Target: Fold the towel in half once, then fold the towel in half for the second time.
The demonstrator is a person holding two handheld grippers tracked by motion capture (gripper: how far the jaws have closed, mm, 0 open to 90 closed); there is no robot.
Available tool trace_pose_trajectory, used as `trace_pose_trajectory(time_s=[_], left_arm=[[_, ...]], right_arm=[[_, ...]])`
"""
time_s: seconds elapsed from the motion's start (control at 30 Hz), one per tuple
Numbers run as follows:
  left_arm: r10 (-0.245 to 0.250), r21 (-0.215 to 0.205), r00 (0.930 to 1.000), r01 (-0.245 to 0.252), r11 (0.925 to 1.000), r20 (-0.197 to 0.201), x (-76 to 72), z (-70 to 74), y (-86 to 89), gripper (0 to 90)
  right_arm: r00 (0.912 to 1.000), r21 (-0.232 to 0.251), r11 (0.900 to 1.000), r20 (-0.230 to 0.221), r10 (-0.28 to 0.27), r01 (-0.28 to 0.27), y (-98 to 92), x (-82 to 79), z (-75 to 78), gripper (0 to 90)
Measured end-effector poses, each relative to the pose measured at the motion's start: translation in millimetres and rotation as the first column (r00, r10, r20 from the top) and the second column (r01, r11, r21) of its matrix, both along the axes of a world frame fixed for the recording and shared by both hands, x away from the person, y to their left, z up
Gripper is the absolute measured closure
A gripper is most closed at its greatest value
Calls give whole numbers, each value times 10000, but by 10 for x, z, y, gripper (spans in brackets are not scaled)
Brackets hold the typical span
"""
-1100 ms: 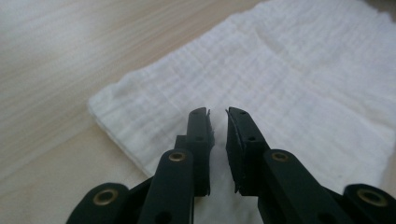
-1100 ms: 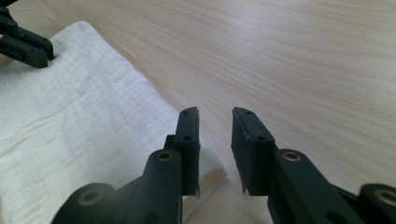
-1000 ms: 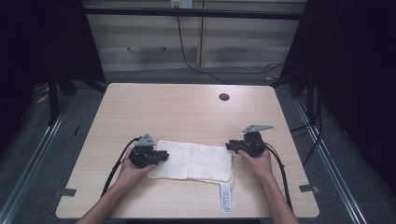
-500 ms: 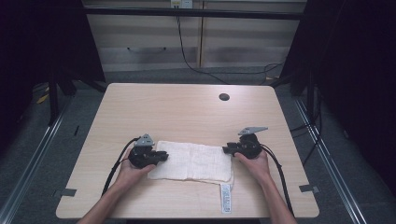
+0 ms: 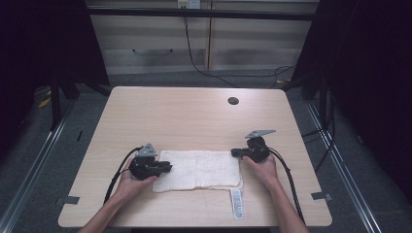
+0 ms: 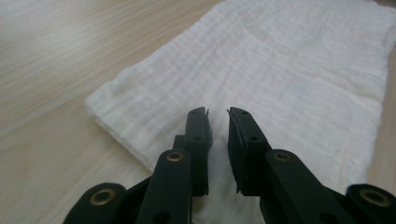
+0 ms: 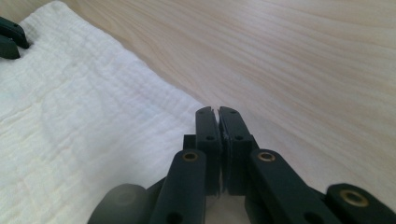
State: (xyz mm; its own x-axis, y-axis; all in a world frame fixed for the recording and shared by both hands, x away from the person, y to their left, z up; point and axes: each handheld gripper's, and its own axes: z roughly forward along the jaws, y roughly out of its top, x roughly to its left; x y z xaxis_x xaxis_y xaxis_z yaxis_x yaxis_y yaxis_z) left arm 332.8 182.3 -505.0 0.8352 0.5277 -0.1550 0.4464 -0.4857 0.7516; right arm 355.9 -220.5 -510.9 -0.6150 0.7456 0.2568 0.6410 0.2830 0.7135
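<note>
Your white cloth (image 5: pixel 199 170): flat near the table's (image 5: pixel 194 116) front edge. Your left gripper (image 6: pixel 217 122): jaws narrowly parted over its left end. Your right gripper (image 7: pixel 218 114): jaws closed at its far right corner; whether they pinch cloth, cannot tell.

no readable text anywhere; print on the white label strip (image 5: pixel 236 204) too small to read
</note>
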Motion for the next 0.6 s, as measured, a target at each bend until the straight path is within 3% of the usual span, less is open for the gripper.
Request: trace_pose_trajectory(time_s=[0.1,0.27,0.33,0.43,0.6], left_arm=[[474,-539,9986,-460,9975,250,75,81,96,743],[1418,-1091,9898,-1421,9838,-107,405,125,240,680],[1414,-991,9891,-1449,9845,-423,493,80,239,645],[1412,-680,9894,-1433,9873,-340,548,29,177,582],[989,-169,9945,-996,9949,-350,553,-26,117,565]], right_arm=[[10000,-1,10000,45,73,-73,36,13,-4,878],[9999,20,9999,52,105,-105,35,18,-5,877],[9999,-42,9999,95,112,-112,40,14,-4,877],[9999,-94,9999,107,132,-131,44,14,-1,877],[9998,-142,9998,98,165,-163,46,13,4,877]])
